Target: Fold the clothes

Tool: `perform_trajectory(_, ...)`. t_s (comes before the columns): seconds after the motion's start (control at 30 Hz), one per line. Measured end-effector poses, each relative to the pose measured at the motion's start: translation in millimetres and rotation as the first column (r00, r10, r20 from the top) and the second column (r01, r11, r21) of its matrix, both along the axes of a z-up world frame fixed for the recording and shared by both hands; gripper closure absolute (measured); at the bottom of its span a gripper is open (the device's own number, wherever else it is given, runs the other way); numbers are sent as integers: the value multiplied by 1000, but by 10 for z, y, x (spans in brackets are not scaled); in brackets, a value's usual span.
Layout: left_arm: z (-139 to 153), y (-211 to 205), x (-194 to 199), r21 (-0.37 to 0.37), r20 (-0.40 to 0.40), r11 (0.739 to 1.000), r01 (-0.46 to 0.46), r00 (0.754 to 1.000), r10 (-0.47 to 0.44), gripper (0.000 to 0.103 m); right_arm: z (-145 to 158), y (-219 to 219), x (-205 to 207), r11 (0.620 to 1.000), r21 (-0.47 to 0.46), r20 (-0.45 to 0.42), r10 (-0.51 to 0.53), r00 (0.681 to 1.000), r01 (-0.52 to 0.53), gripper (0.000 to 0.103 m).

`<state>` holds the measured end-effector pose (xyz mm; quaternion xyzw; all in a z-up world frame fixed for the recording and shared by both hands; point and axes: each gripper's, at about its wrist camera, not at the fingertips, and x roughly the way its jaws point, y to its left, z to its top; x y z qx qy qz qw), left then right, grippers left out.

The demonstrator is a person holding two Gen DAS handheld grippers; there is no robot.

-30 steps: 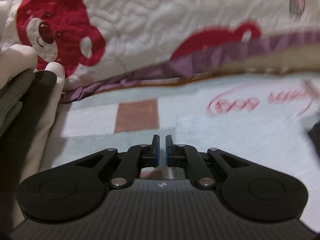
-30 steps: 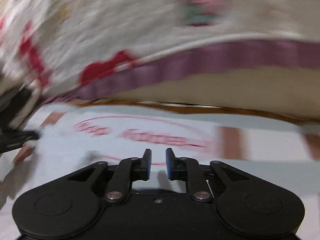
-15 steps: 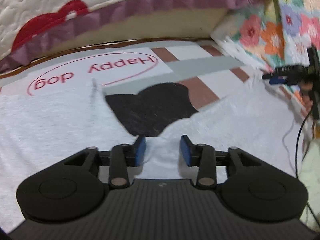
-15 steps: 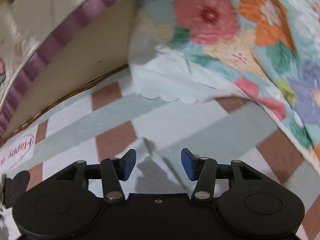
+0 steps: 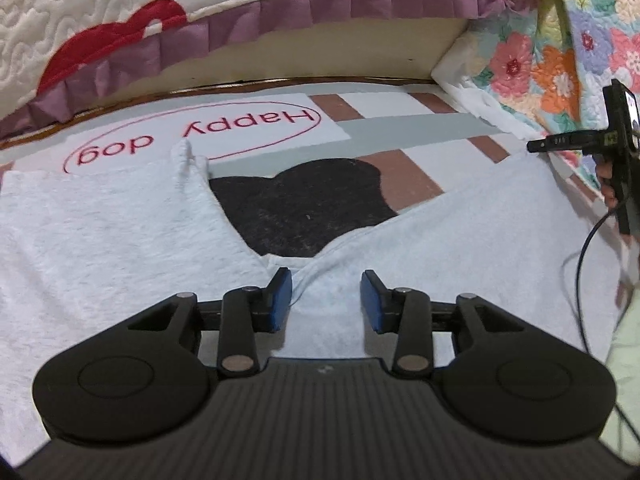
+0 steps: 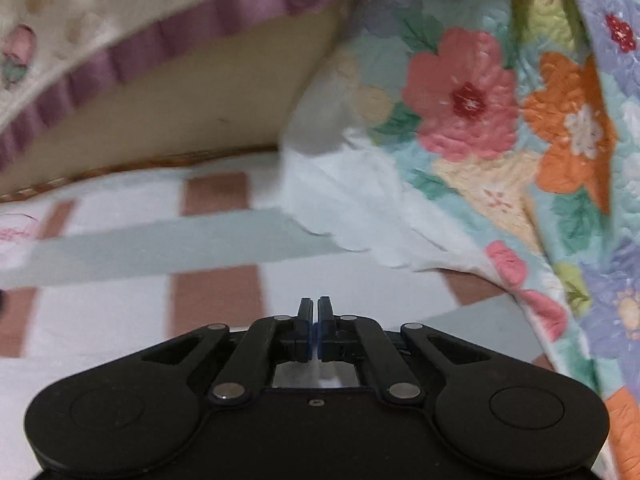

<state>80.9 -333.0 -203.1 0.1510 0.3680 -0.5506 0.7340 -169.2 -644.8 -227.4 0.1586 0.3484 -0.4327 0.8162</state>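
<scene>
A light grey garment (image 5: 120,240) lies flat on the sheet, its two parts spreading in a V around a dark patch of cloth (image 5: 300,208). My left gripper (image 5: 326,292) is open right at the bottom of that V. Its blue pads (image 5: 280,296) stand either side of a raised seam fold without pressing it. My right gripper (image 6: 314,312) is shut low over the sheet. Whether cloth is pinched between its jaws cannot be told. In the left wrist view the right gripper (image 5: 536,145), held by a hand, sits at the far end of the garment's right part.
The checked sheet (image 5: 380,120) carries a "Happy dog" print (image 5: 192,136). A cream quilt with red bears and a purple frill (image 5: 280,12) rises behind. A floral quilt (image 6: 480,100) bounds the right side. A black cable (image 5: 580,280) hangs at the right.
Both views swung from the bear quilt to the right. The left gripper went from shut to open and settled over the garment's V. The right gripper opened wide, then shut.
</scene>
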Motion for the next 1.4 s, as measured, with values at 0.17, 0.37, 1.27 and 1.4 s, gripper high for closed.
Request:
perform_trajectory(0.17,6,39,-24,-10,1,999,-33,999,33,64,133,-114,-355,995,73,157,-77,985,66,88)
perform_trajectory(0.37,-7,18,4,-19,-21,999,-41,999,41,62,62,27,-562,980,188,194,28,981,-65,46)
perform_trajectory(1.27,172,210,-19,-58,3,994,-91,996,91,62,288,179,-898,968,109,203,-243,948,225,66)
perform_trajectory(1.4,200,197,-214,-24,-29,999,-45,999,44,61,326,618,-1509,921,310,284,-327,901,236,47)
